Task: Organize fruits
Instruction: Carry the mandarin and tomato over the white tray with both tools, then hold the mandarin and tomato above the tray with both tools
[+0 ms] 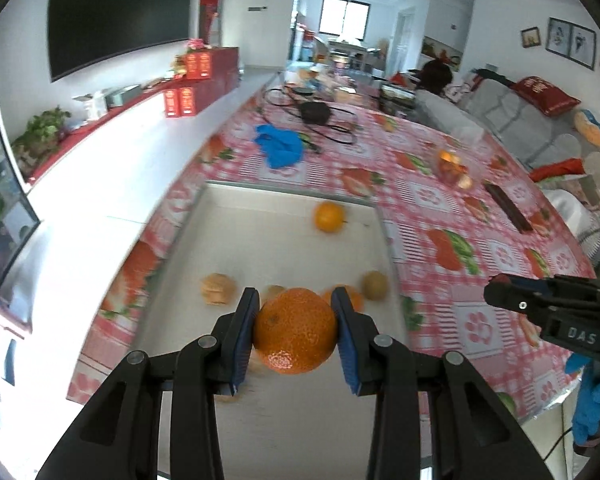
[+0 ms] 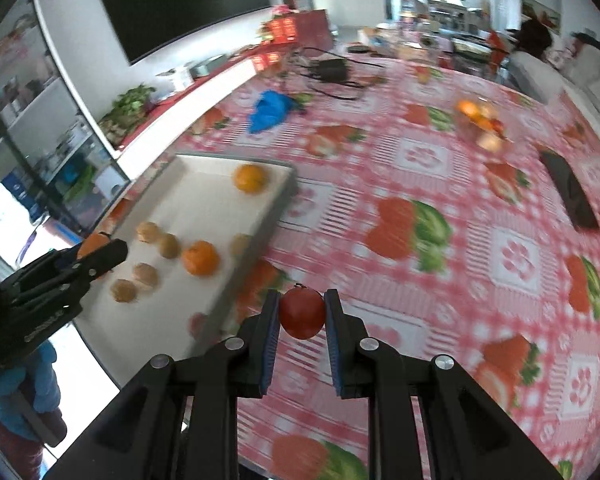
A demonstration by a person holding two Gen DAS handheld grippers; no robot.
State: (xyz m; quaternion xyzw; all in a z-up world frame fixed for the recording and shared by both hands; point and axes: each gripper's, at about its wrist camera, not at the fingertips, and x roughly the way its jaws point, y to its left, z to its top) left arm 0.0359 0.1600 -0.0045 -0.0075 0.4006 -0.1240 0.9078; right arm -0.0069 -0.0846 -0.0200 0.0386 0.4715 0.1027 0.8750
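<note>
- Clearly, the large orange (image 1: 295, 330) sat low in the centre of the left wrist view, pinched between the two blue pads of the left hand-held gripper (image 1: 296, 326), which was clenched on it above the white tray (image 1: 284, 420).
- Meanwhile a small red fruit (image 2: 302, 314), perhaps a tomato, was gripped the same way by the right hand-held gripper (image 2: 302, 316), low in the centre of the right wrist view, over the checked cloth of the counter (image 2: 480, 248) and just beside the tray's right edge.
- Inside the tray lay a smaller orange (image 1: 329, 217) near the far wall, with a kiwi-like brown fruit (image 1: 375, 285) and a pale round fruit (image 1: 218, 289) in mid-frame; others were partly hidden behind the held orange.
- Both fruits looked to be mid-carry toward the tray, so the step in hand seemed to be placing.
- Next, each would probably need lowering onto a bare patch of tray, clear of the loose fruits, before the jaws were opened, with care that the round pieces did not roll.
- Farther up the right wrist view, a clear bowl of fruit (image 2: 480, 122) stood well apart; motion blur hid its contents.
</note>
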